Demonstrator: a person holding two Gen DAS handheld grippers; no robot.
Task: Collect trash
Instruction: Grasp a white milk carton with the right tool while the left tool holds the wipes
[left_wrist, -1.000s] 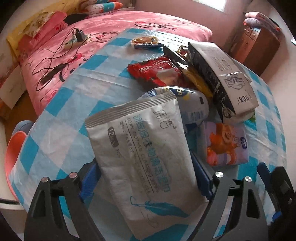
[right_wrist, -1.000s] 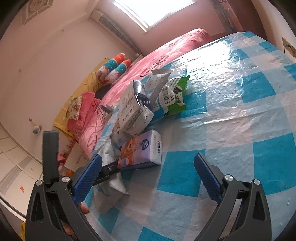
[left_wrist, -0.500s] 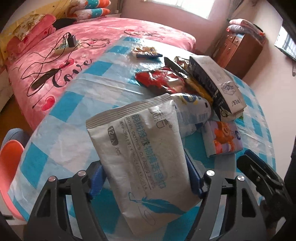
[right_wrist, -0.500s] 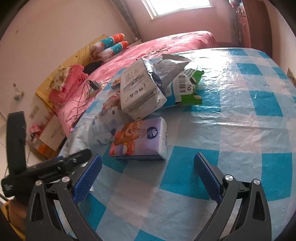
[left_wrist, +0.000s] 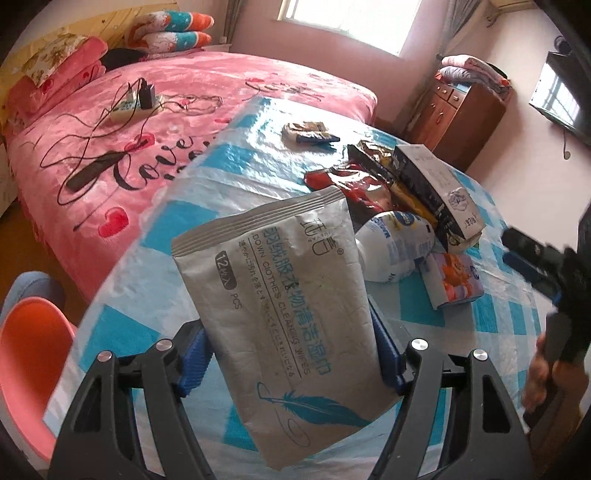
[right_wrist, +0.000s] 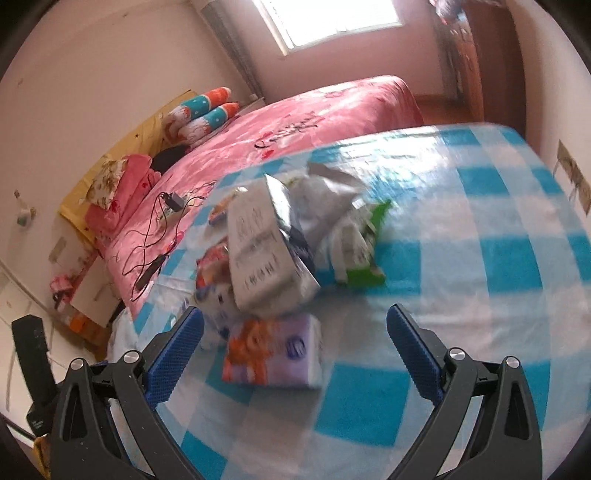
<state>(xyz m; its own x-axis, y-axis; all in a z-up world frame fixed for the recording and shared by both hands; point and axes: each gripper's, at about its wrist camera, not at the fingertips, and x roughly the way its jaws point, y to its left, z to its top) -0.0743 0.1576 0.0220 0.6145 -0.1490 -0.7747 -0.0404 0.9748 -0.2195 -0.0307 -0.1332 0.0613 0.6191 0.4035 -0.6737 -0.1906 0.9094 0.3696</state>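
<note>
Clamped across its width in the left hand-held gripper (left_wrist: 291, 354) and lifted clear of the checked surface (left_wrist: 122, 332): one grey wipes pouch (left_wrist: 280, 317), first of the litter picked up. Poised wide open and empty, the right hand-held gripper (right_wrist: 295, 350) just short of the tissue pack (right_wrist: 273, 354). Left to gather: white bottle (left_wrist: 391, 251), red wrapper (left_wrist: 354, 184), carton (left_wrist: 436, 188), green packet (right_wrist: 365, 254).

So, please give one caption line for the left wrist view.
Left gripper grips a grey foil wipes pouch above the blue-checked tablecloth.
</note>
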